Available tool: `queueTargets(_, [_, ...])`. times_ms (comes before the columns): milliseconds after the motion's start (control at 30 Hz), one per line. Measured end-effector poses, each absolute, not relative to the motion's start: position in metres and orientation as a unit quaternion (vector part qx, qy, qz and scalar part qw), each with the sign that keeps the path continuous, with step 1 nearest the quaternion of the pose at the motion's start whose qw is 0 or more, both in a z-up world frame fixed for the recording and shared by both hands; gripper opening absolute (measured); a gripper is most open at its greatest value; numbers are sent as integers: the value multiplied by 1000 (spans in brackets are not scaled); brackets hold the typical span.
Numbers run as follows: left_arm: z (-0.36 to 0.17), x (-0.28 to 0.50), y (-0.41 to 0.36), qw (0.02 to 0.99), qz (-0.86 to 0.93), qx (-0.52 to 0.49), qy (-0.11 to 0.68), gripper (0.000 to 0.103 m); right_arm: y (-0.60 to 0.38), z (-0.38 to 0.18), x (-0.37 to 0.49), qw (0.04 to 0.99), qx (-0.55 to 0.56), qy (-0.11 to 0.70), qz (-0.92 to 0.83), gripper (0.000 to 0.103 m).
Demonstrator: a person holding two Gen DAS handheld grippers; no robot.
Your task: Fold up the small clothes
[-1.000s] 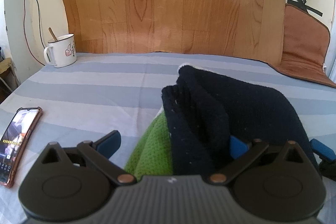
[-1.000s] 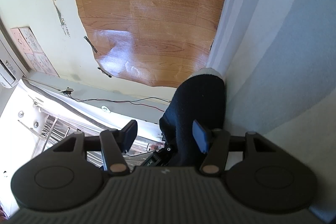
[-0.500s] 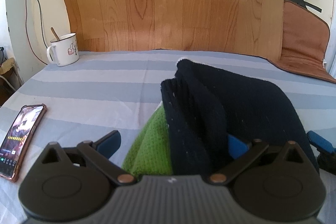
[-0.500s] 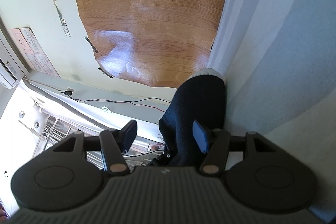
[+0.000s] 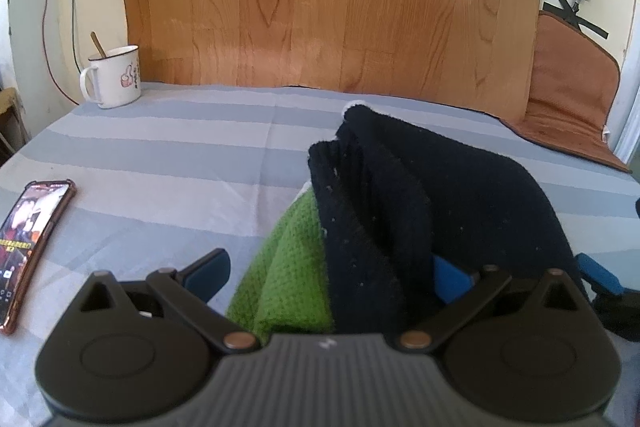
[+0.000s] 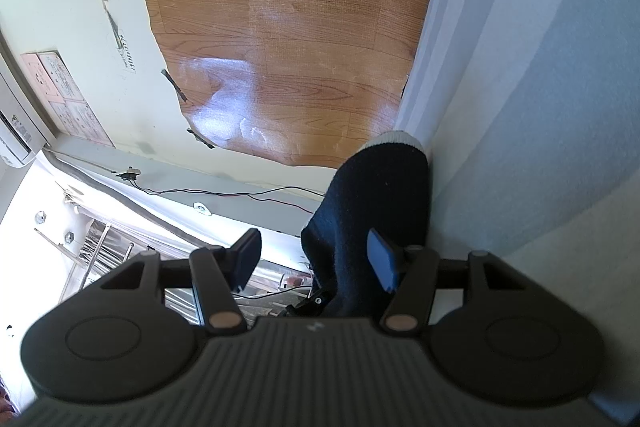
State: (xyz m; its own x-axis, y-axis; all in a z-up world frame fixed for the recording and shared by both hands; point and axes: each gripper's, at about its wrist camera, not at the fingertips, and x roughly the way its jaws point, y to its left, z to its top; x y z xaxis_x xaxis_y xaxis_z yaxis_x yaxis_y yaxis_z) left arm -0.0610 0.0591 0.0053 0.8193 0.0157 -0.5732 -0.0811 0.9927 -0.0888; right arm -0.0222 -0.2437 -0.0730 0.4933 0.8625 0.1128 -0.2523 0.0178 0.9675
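Observation:
A small knit garment, dark navy (image 5: 440, 195) with a green part (image 5: 288, 267), lies bunched up on the striped bed sheet (image 5: 160, 155). My left gripper (image 5: 330, 275) stands open around its near end. The left pad is clear of the green knit, and the navy fold drapes over the right pad. In the right wrist view, which is rolled sideways, the navy garment (image 6: 380, 195) with its white edge (image 6: 400, 138) runs between the open jaws of my right gripper (image 6: 316, 259). It lies against one pad and clear of the other. A blue fingertip (image 5: 598, 277) of the right gripper shows at the garment's right edge.
A white enamel mug (image 5: 116, 77) with a spoon stands at the sheet's far left corner. A phone (image 5: 32, 243) with a lit screen lies near the left edge. A wood-pattern sheet (image 5: 320, 7) covers the wall behind, and a brown mat (image 5: 572, 87) leans at the far right.
The left wrist view has shifted a little. The garment and the jaws of both grippers stand as before.

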Motion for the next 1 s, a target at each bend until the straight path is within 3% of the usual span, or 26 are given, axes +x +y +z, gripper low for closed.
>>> queueTargets(400, [-10, -53, 93, 929, -46, -162, 331, 103, -246, -73, -20, 659, 557, 274, 424, 61])
queueTargets(800, [-10, -50, 98, 918, -90, -171, 346, 103, -249, -72, -17, 664, 551, 277, 423, 60])
queueTargets(900, [-10, -51, 96, 914, -107, -168, 352, 103, -243, -59, -15, 692, 506, 301, 418, 58])
queueTargets(1000, [-9, -48, 104, 906, -125, -181, 363, 103, -233, -24, -20, 779, 366, 329, 388, 66])
